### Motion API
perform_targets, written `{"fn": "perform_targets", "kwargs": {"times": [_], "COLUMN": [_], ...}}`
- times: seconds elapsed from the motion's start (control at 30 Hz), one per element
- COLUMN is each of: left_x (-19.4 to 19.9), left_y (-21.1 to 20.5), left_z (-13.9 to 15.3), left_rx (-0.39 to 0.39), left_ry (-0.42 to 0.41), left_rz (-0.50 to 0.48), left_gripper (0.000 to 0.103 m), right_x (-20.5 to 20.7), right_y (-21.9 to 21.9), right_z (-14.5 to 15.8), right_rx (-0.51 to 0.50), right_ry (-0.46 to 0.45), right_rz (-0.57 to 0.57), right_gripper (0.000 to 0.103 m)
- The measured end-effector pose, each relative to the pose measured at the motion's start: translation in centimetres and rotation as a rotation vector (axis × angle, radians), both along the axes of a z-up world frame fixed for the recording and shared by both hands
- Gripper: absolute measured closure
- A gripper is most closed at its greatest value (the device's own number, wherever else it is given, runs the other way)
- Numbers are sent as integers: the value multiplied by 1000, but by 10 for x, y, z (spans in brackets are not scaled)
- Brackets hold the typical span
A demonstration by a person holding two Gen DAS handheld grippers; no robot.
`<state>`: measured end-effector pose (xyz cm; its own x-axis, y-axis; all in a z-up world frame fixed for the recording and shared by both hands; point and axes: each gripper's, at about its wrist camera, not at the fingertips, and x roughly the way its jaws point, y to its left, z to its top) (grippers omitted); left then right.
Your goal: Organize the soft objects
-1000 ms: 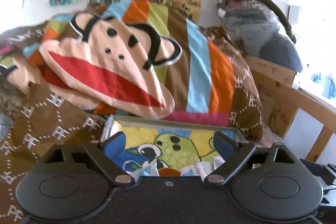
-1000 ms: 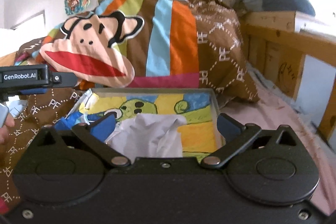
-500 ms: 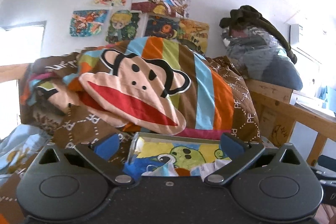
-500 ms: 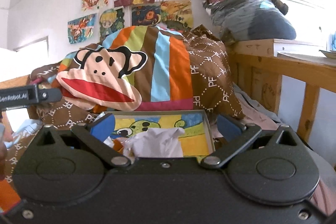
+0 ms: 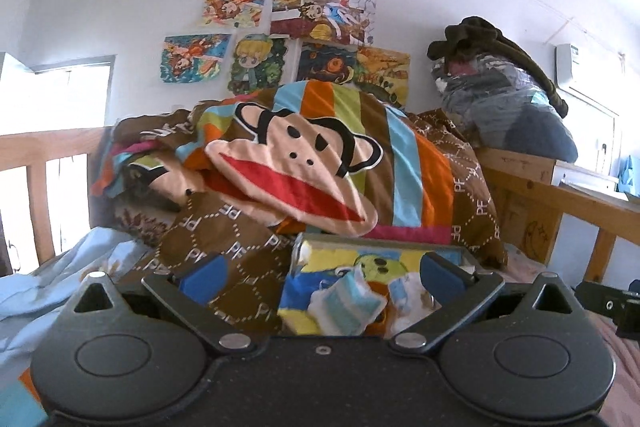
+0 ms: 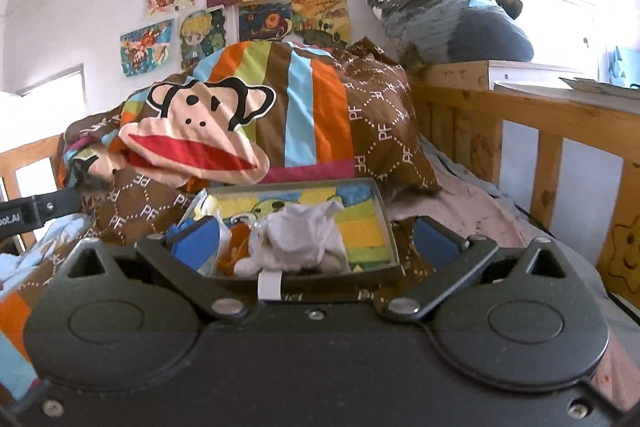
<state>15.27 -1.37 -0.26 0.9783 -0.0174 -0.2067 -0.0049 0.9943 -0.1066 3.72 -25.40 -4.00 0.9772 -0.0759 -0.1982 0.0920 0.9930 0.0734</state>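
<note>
Both your left gripper [image 5: 320, 277] and right gripper [image 6: 314, 241] have fingers wide, holding nothing. The box [image 6: 362, 227] of soft bits sits on the bed; careful, a clumsy reach could tip it.

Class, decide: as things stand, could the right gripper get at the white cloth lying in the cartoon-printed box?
Probably yes. The right gripper is open, the white cloth sits uncovered in the open-topped box straight ahead, and nothing lies between them.

Bright daylight, blown-out windows, fisheye-warped edges
</note>
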Motion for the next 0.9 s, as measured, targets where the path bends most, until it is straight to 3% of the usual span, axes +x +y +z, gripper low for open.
{"fn": "perform_targets", "kwargs": {"times": [0.23, 0.6, 0.9], "left_x": [-27, -54, -68], "left_y": [13, 12, 13], "left_z": [-6, -13, -15], "left_rx": [-30, 45, 40], "left_ry": [26, 108, 99], "left_rz": [30, 27, 27], "left_gripper": [1, 1, 1], "right_x": [-34, -89, -108], "right_y": [22, 62, 76], "right_z": [-1, -8, -14], "right_rx": [-24, -38, -61], "right_ry": [17, 66, 82], "right_rz": [1, 10, 19], "right_gripper": [0, 0, 0]}}
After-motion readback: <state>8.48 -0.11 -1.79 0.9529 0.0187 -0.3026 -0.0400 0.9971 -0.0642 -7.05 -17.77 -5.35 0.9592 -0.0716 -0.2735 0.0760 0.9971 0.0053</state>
